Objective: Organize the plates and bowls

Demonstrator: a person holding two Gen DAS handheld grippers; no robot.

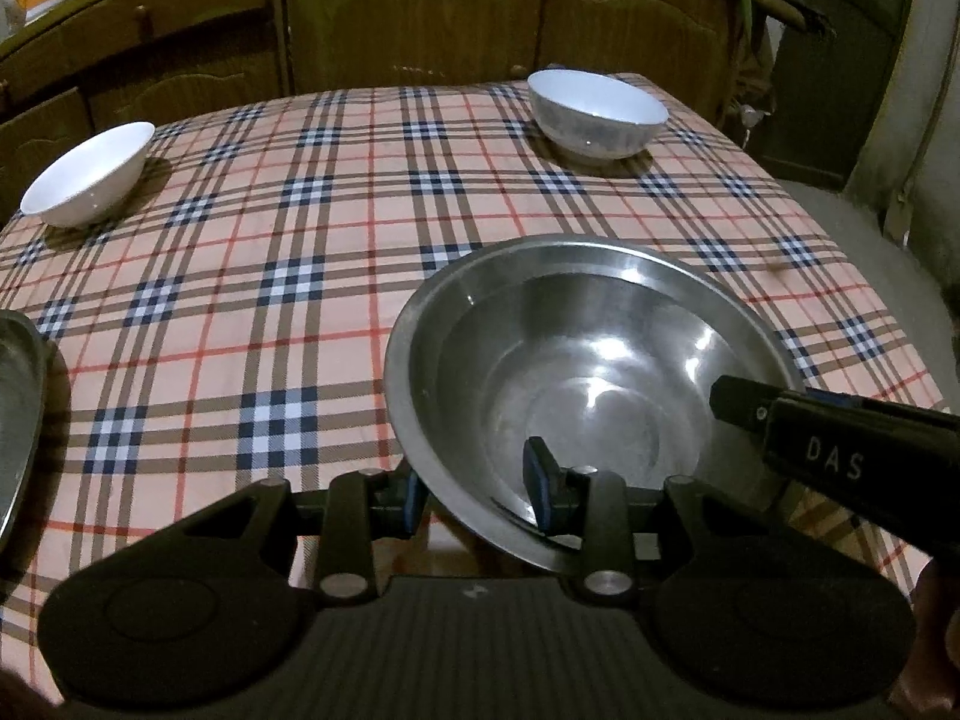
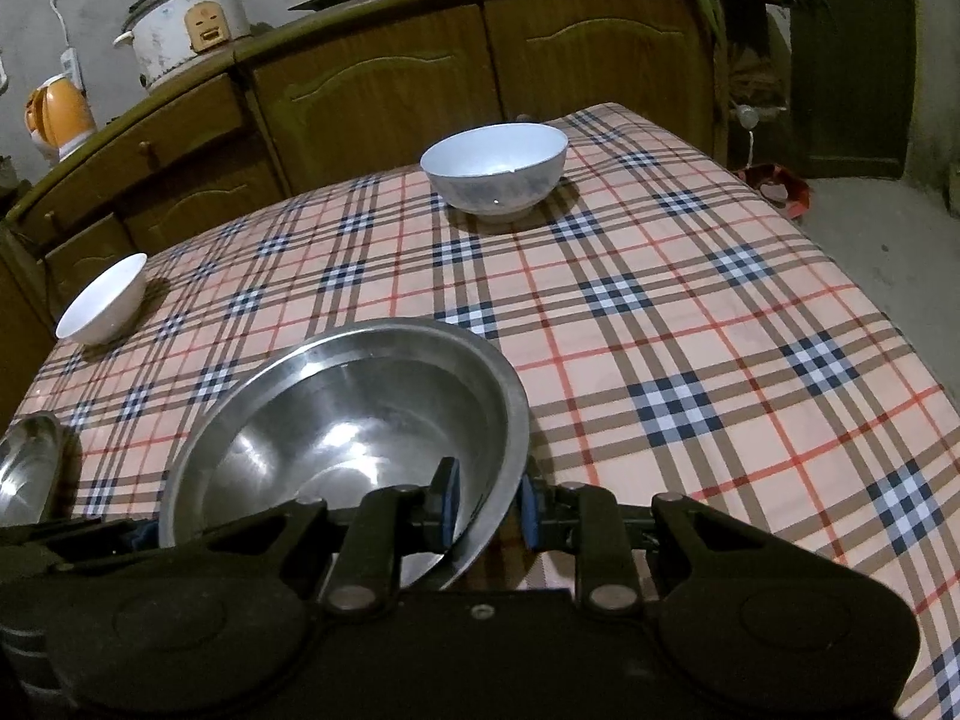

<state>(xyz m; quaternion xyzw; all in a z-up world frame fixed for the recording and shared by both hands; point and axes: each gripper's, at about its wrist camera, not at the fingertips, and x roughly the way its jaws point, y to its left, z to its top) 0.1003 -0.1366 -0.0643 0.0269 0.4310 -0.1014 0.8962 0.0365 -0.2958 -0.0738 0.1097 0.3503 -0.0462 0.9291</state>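
- I have the steel bowl [image 1: 576, 372] pinched by its rim from two sides. My left gripper [image 1: 474, 489] is clamped on the near-left rim, one pad inside the bowl and one outside.
- My right gripper [image 2: 489, 507] does the same on the bowl's near-right rim, fingers nearly together with only the thin metal wall between the pads.
- Two grips make sense to me: the rim is thin and slick, and a wide bowl held on one side would swing.
- The bowl sits near me over the plaid tablecloth [image 1: 270, 276]; whether its base touches the cloth I cannot tell, since the grippers hide it.
- A small white bowl [image 1: 90, 174] stands at the far left, and a larger white bowl [image 1: 597, 111] at the far right, both well apart from mine.
- A steel dish [image 1: 18, 408] shows only partly at the near-left edge, likely the stacking spot.
- I judge the white bowls are not yet gathered.
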